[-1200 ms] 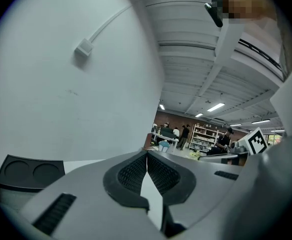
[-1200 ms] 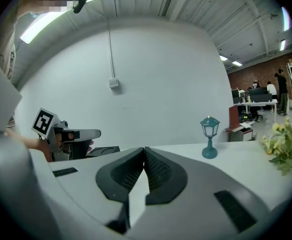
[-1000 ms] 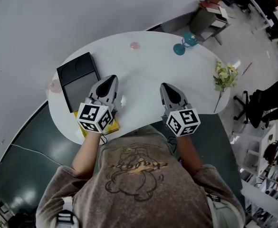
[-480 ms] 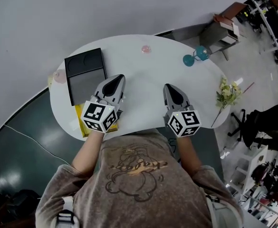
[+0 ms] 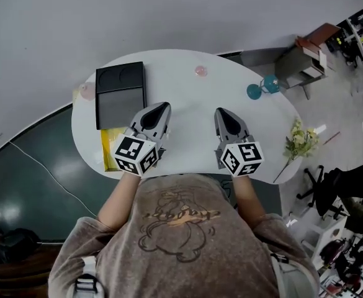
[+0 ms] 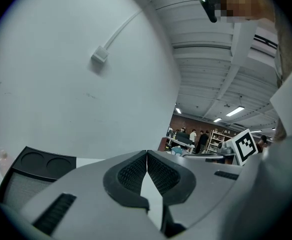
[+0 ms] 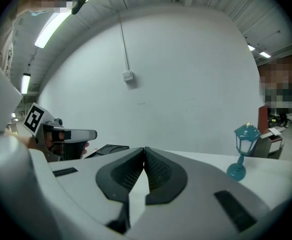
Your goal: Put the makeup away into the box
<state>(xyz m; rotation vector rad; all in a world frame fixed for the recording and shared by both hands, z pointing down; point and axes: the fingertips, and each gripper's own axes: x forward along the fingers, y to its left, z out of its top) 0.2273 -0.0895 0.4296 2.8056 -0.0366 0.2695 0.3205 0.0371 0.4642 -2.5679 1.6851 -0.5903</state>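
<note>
A black box (image 5: 120,85) with two round recesses lies open-topped at the table's left end, also seen in the left gripper view (image 6: 31,166). A small pink makeup item (image 5: 201,71) rests near the far edge. Another pink piece (image 5: 87,90) lies just left of the box. My left gripper (image 5: 162,106) hovers beside the box's near right corner, shut and empty (image 6: 146,151). My right gripper (image 5: 221,111) is over the table's middle, shut with nothing between its pads (image 7: 145,148).
The white oval table (image 5: 187,135) stands against a grey wall. A teal lamp ornament (image 5: 262,87) stands at the right (image 7: 244,149), and a sprig of flowers (image 5: 300,140) lies at the right end. Something yellow (image 5: 110,151) lies at the near left edge.
The head view has swung, so the table sits further right in the picture. The right gripper has drifted a little toward the table's middle. Both grippers stay shut and empty.
</note>
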